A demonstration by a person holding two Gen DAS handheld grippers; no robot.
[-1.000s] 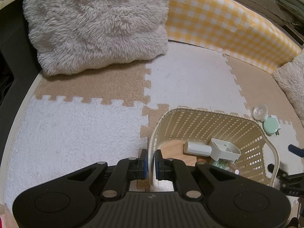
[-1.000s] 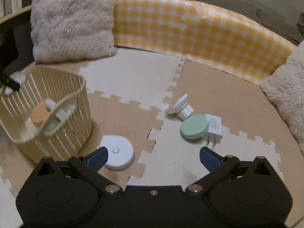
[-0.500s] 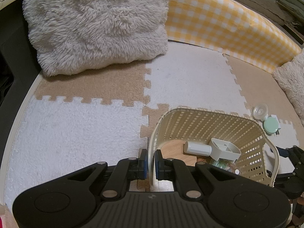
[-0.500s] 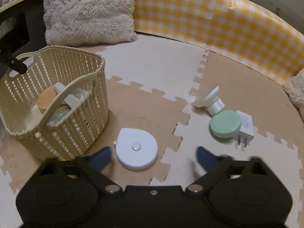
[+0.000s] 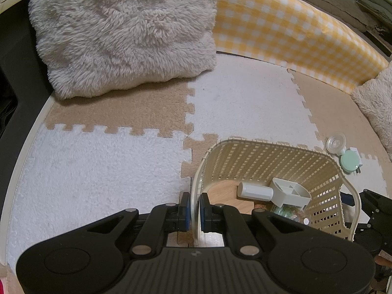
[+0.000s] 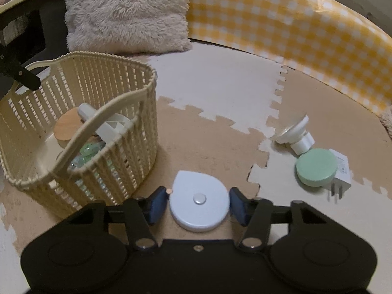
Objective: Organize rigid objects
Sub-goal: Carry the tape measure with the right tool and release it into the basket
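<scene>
The left gripper (image 5: 194, 208) clamps the cream slatted plastic basket (image 6: 103, 112) rim to steady it, while the right gripper (image 6: 198, 202), jaws just closing, straddles the white teardrop-shaped plastic disc (image 6: 199, 204) lying near-right of the basket for pickup.

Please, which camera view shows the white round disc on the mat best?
The right wrist view: the disc lies whole on the mat, between the right gripper's closing fingers. In the left wrist view the basket hides it; only the right gripper's edge shows.
</scene>
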